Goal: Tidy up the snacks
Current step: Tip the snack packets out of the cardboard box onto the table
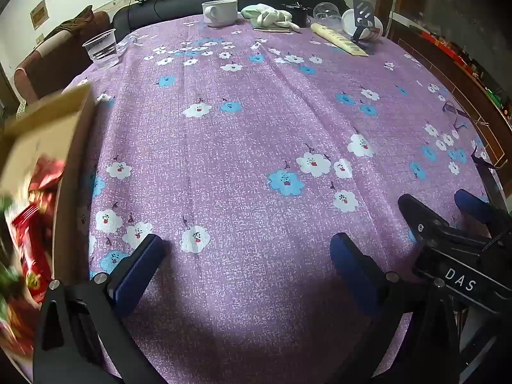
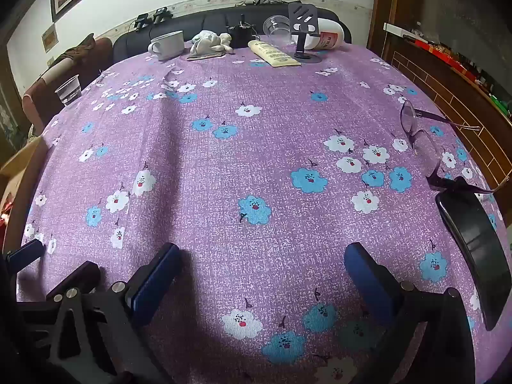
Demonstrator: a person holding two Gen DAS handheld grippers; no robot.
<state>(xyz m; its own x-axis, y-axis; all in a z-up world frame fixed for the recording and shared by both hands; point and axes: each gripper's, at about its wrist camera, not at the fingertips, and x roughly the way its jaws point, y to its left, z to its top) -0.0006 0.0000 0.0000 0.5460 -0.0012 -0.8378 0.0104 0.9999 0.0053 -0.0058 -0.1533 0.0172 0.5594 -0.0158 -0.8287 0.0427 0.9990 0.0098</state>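
Left claw apart, empty, above bench; right claw likewise. "DAS" legible at 4 o'clock on right claw. Red snack packets in cardboard box at 9 o'clock.

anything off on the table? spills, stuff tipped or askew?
No spills visible. Oddities: the clear cup and white container at the far edge lie tipped on their sides, and the glasses sit open near the right edge beside the phone.

Both wrist views sit low and close over the purple floral tablecloth, facing the far sofa; left view sits further left; both share the white mug and far clutter
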